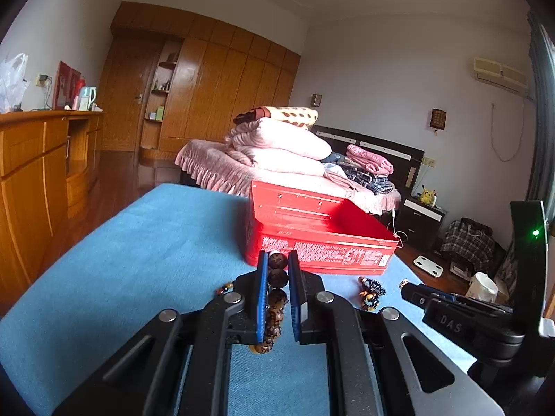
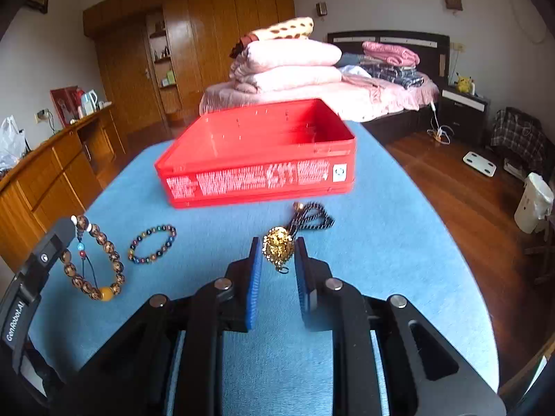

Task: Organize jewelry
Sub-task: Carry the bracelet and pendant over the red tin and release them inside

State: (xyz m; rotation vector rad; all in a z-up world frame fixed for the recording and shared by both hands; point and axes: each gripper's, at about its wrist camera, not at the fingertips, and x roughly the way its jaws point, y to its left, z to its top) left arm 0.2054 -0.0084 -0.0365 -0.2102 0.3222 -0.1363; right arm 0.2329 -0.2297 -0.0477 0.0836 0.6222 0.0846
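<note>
Pinching a strand of large brown wooden beads, the left gripper point(image 1: 277, 294) has its blue fingers point(image 1: 262, 298) pressed on the bracelet point(image 1: 276, 300); in the left wrist view the bead row runs lengthwise between the fingers, from the tips back toward the camera, with an amber bead at its near end; in the right wrist view the same bracelet point(image 2: 95, 260) hangs as a loop from the fingertips, its long axis slanting down to the table point(image 2: 399, 242), a thin cord with small coloured beads dangling inside the loop. The right gripper point(image 2: 277, 260) has its fingers point(image 2: 255, 270) drawn close around a gold filigree pendant point(image 2: 277, 247); the pendant sits between the fingertips with its small ring toward the camera, and its dark braided cord point(image 2: 314, 216) trails away ahead of the tips toward the red box point(image 2: 256, 173); whether the pads actually press on it cannot be told. A smaller bracelet of dark multicoloured beads point(image 2: 152, 244) lies flat on the blue table, left of the right fingers and between them and the hanging strand. The open red box stands just beyond both pairs of fingers, its long printed side facing them.
</note>
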